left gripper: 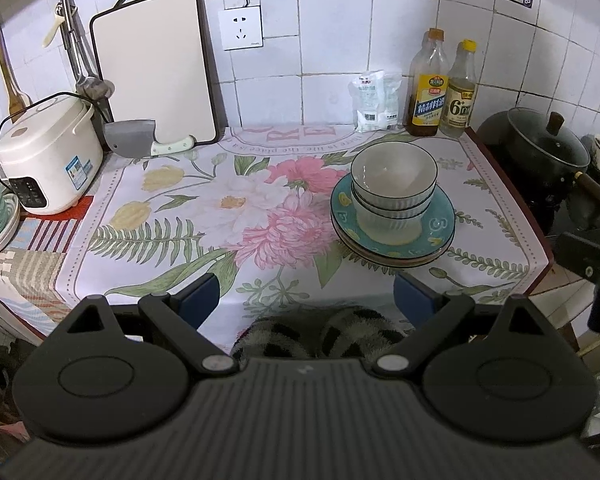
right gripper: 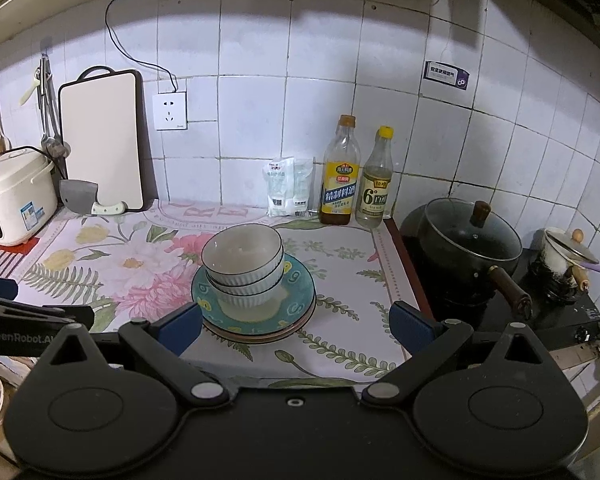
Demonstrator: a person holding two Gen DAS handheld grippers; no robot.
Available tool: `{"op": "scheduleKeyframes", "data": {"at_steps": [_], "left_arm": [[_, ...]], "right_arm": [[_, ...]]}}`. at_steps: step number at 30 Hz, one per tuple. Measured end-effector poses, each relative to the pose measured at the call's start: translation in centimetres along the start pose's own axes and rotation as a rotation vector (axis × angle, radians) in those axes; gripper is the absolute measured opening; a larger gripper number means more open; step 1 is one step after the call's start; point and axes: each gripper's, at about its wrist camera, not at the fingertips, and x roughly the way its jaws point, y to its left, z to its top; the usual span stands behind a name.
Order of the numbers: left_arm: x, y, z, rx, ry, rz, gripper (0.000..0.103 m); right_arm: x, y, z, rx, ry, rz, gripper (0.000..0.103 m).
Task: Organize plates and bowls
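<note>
Readable text first: "GenRobot.AI" in white on the black body of the left tongs (right gripper: pixel 20 336), seen from the right camera; a big "6°" on the white label of the clear yellow-capped bottle (right gripper: pixel 376 180); Chinese characters on the yellow-and-blue label of the taller amber-capped oil bottle (right gripper: pixel 340 172), too small to read; a purple-and-white sticker (right gripper: pixel 446 74) on the wall tile, also illegible; partial large letters "R" and "E" plus a line of small script printed on the floral tablecloth (left gripper: pixel 180 220). Left tongs (left gripper: pixel 306 300) wide apart, blue pads holding nothing, hovering over the cloth's near edge. Right tongs (right gripper: pixel 296 322) also wide apart, holding nothing. Stack of three ribbed white bowls with dark rims (right gripper: pixel 242 264) sits on a teal patterned plate (right gripper: pixel 296 300) topping a small pile of plates, just ahead of the right tongs, ahead and right of the left tongs. Two white sachets (right gripper: pixel 288 192) stand beside the bottles against the wall, beyond the stack. Far left of both tongs: white rice cooker (left gripper: pixel 48 160), cream cutting board with dark rim (left gripper: pixel 156 68) leaning on the wall, grey cleaver with white handle (left gripper: pixel 140 144) propped at its foot. White wall socket (left gripper: pixel 240 28) with black cable above. Right of the tongs: black lidded wok (right gripper: pixel 468 240) on a stove, small white enamel pot (right gripper: pixel 564 256) beyond it. Walls are white tile, grubby grout.
</note>
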Motion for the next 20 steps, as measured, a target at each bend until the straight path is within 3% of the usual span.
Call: {"op": "scheduleKeyframes", "data": {"at_steps": [20], "left_arm": [[-0.19,-0.61,-0.05,0.002,-0.011,0.007,0.095]], "right_arm": [[0.36,-0.04,-0.31,0.007,0.011,-0.002,0.101]]}}
